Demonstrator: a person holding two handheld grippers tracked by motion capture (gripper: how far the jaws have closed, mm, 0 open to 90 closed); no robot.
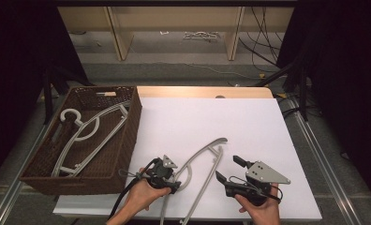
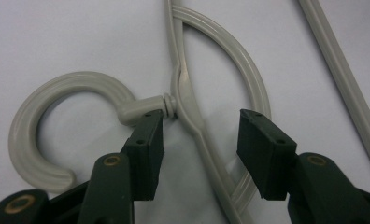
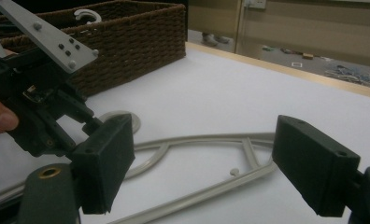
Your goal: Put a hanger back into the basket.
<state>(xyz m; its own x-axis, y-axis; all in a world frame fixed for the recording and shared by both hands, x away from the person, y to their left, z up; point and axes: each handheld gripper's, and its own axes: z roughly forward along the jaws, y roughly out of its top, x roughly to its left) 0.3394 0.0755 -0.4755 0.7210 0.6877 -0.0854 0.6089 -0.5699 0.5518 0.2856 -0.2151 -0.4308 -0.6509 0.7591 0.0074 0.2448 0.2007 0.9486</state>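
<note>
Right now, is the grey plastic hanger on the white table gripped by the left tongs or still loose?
Loose. The left tongs straddle the grey plastic hanger at its neck, pads apart from it.

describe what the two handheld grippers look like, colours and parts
Both the left gripper and the right gripper have black bodies and blocky dark jaw pads with small screw holes. Brass-coloured pivots sit behind the pads. Each carries a grey three-cornered plate, and a black cable trails from the left one.

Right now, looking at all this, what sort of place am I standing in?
Probably a lab or workshop set up for recording, not a home: a table under a white sheet framed by metal rails, loose cables on the floor beyond, and black curtains at both sides.
</note>
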